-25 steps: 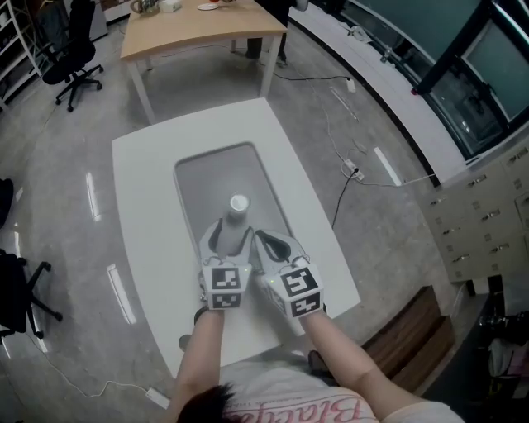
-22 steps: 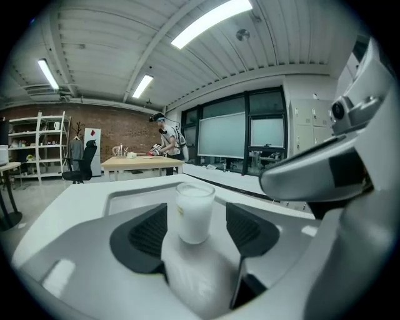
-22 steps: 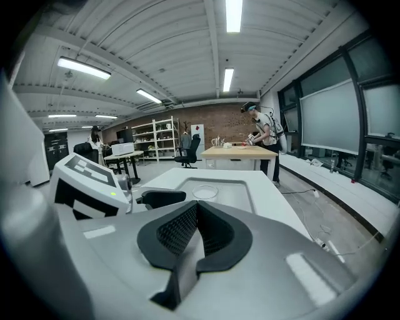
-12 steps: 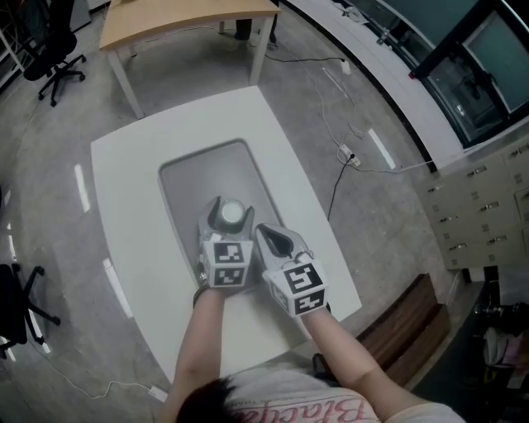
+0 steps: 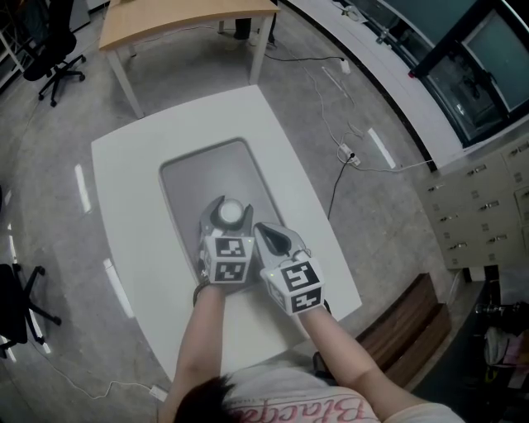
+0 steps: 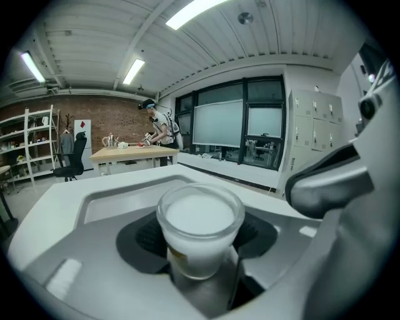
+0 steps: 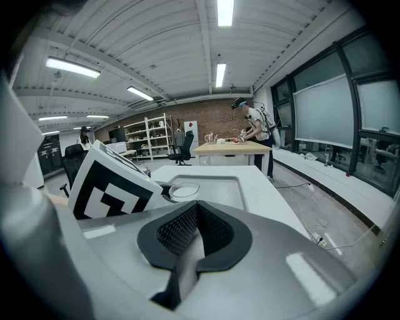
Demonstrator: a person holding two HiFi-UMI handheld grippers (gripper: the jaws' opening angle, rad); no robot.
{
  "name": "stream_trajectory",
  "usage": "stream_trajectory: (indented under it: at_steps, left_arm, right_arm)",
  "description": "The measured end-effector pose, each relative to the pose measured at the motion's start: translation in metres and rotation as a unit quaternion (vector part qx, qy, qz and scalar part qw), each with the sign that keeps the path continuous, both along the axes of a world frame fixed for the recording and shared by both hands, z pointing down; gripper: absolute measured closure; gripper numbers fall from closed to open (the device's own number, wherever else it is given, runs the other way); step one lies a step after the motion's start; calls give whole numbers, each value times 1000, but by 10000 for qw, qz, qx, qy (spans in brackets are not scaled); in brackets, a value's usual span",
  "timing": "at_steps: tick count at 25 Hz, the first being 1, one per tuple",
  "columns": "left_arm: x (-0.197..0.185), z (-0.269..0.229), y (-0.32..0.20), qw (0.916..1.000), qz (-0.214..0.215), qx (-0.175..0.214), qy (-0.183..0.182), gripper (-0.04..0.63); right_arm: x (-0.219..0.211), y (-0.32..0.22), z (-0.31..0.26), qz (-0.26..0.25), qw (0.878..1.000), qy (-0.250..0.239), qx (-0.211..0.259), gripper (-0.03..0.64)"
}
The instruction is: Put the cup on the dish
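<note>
A clear glass cup (image 5: 231, 212) with white contents stands upright at the near end of a grey rectangular dish (image 5: 194, 173) set in the white table. My left gripper (image 5: 229, 218) reaches around it. In the left gripper view the cup (image 6: 200, 228) sits between the two black pads (image 6: 142, 236), and the jaws are closing; I see no firm press on the glass. Just right of the left one, my right gripper (image 5: 271, 238) is shut with nothing in it, its pads meeting (image 7: 190, 234). The cup's rim (image 7: 177, 189) shows beyond it.
The white table (image 5: 124, 190) has floor all round it. A wooden table (image 5: 182, 16) stands beyond, where a person (image 6: 159, 128) works, with an office chair (image 5: 50, 49) to the left. A cable (image 5: 339, 165) lies on the floor, right.
A second ago the cup stood ahead of the left gripper's tips. The left gripper has since moved forward so that its jaws flank the cup. The right gripper has hardly moved.
</note>
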State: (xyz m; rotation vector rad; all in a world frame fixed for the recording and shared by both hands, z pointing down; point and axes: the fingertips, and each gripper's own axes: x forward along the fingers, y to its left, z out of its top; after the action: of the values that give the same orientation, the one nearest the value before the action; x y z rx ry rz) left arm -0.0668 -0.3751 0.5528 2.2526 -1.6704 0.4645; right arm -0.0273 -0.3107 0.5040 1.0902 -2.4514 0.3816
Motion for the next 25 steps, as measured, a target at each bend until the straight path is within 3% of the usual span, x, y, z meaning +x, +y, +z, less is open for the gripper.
stream_trajectory:
  at_steps: [18,25]
  left_arm:
    - [-4,-130,63,9926,-499,1105,-56,342]
    - [9,-166,104,9921,-609,1088,-122,342]
  right_arm:
    - [0,44,-86,-504,9952,-358,753,615]
    - [15,74,-124,-534,9926,-553,942,615]
